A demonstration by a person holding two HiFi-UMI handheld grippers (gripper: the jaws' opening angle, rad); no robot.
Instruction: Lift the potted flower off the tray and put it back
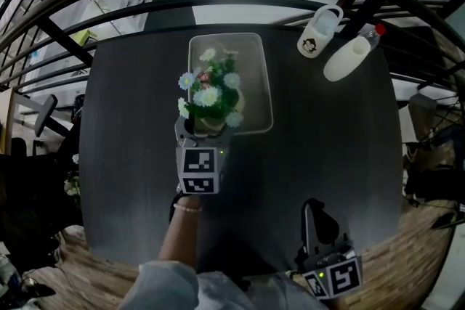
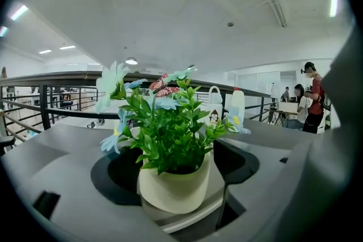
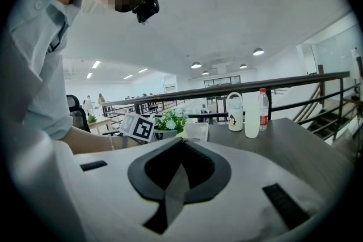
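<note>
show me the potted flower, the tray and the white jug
potted flower (image 2: 174, 187), left gripper view, front of its cream pot
tray (image 1: 256, 83), head view, its bare right side
white jug (image 1: 318, 31), head view, its body

dark table (image 1: 327, 149), tray (image 1: 253, 54), jug (image 1: 318, 33), cup (image 1: 346, 59), bottle (image 1: 373, 33)

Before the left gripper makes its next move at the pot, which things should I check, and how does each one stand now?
1. Pot upright: ok.
2. Pot on the tray: ok, close to its near edge. Whether the base sits fully inside the rim: cannot tell.
3. Left gripper open, with the pot between its jaws and the pads not pressing on it: ok.
4. Right gripper shut, empty and away from the tray: ok.
5. Jug well clear of the tray, at the table's far right corner: ok.
</note>
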